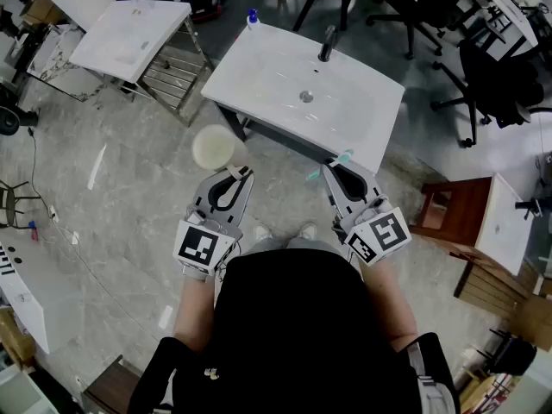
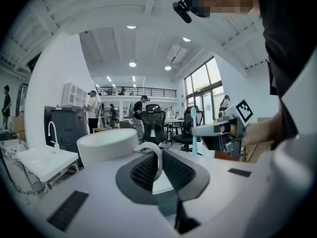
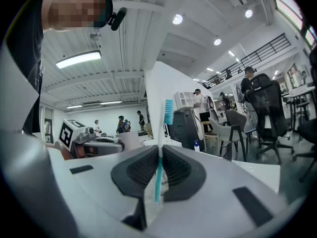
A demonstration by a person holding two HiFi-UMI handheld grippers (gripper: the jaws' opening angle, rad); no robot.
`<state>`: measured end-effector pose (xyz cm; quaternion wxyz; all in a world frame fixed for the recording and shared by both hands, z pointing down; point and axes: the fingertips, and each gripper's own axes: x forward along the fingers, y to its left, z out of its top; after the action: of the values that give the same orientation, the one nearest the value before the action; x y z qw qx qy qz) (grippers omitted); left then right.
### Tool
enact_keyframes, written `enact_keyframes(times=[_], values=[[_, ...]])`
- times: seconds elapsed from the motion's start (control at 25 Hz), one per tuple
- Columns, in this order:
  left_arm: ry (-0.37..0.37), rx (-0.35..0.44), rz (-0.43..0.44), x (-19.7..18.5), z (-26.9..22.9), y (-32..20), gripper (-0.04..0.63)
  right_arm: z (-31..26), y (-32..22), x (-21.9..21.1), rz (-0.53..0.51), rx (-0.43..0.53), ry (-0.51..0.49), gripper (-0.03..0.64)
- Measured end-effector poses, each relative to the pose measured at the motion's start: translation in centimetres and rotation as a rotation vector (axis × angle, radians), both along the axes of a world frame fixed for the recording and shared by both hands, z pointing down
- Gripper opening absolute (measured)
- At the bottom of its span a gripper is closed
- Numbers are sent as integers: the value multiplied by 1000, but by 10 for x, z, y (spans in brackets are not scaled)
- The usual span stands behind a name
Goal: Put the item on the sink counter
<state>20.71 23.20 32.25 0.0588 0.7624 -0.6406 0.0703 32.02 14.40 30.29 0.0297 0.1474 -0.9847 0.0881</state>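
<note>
Black-clad shoulders of the person (image 1: 293,335) fill the bottom of the head view, and from them two forearms reach forward, each hand carrying a gripper over the grey stone floor (image 1: 129,222)

On the left side, the left gripper (image 1: 235,177) has its jaws closed on the handle of a pale cup (image 1: 212,147). Its own view shows the white loop of the handle pinched between the dark ribbed pads, with the body of the cup to the left of the jaws. The cup hangs in the air above the floor, just short of the front left corner of the sink counter (image 1: 259,84) and not touching it.

On the other side, the right gripper (image 1: 338,166) is clamped on a toothbrush (image 3: 161,148). In the right gripper view the toothbrush stands upright between the pads, its teal bristle head above the jaws and a teal length of shaft below them. In the head view its teal tip sits close to the counter's front edge, still off the surface.

The sink counter is white, set at a slant to the person, with a dark faucet (image 1: 327,43) at its far edge, a round drain (image 1: 305,97) in the middle of the basin, and a small blue-topped bottle (image 1: 252,17) at its far left corner. A second sink (image 1: 129,37) stands well apart at the upper left. Black office chairs (image 1: 483,76) are at the upper right, and a wooden cabinet (image 1: 453,214) is to the right of the counter
</note>
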Motion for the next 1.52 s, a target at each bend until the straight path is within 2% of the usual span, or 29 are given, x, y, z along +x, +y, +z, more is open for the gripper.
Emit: enact_keyframes(times=[0.2,0.32,0.44,0.6,0.96,1.24,1.52], values=[[14,24,7,-5,-2,10,41,3,12,-9,-4,3,4,46],[19,2,8,-10,5,18,41,4,18,-14,0,-1,11,46],[7,22,15,-18,3,23,41,4,22,-22,4,-9,13,46],[24,7,12,-34,12,36,41,4,28,-34,17,-13,13,46],[-6,38,61,-54,15,36,41,13,29,-55,75,0,52,46],[10,13,51,-66,27,15,41,25,5,-68,70,-17,67,46],[26,-9,12,-90,38,-31,41,29,-49,-97,34,-20,73,46]])
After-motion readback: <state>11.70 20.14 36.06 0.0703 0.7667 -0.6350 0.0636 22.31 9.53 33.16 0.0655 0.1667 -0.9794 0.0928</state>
